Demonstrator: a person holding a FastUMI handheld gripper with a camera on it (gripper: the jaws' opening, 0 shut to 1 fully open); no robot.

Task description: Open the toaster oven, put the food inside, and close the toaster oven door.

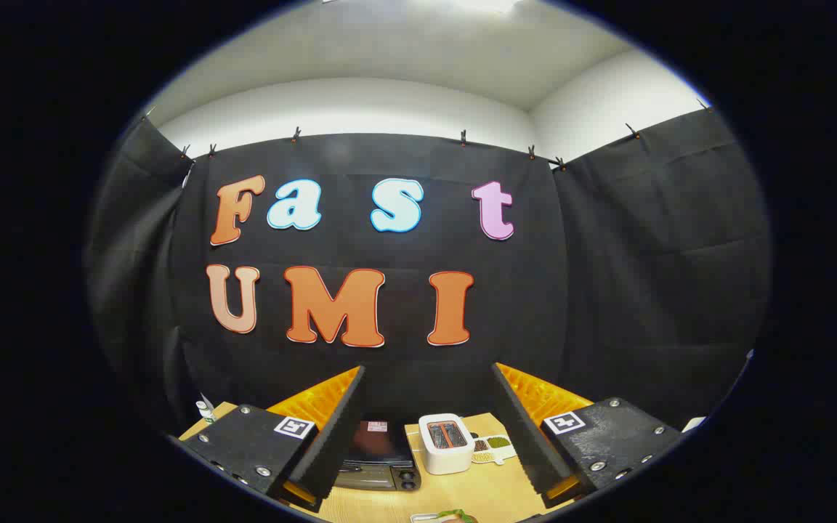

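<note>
My gripper [427, 428] hangs high above the wooden table [487, 490] with its fingers [331, 436] wide apart and nothing between them. Below and between the fingers, nearer the left one, sits the dark toaster oven [378, 456], seen from above with its knobs at the lower right; I cannot tell how its door stands. The food, something green and orange on a white plate [442, 516], lies on the table nearest me, just peeking in below the fingers.
A white pop-up toaster [446, 442] stands right of the oven. Beside it lies a small white dish [492, 447] with green and brown contents. A small white bottle [205, 411] stands beyond the left finger. Black cloth walls close the back.
</note>
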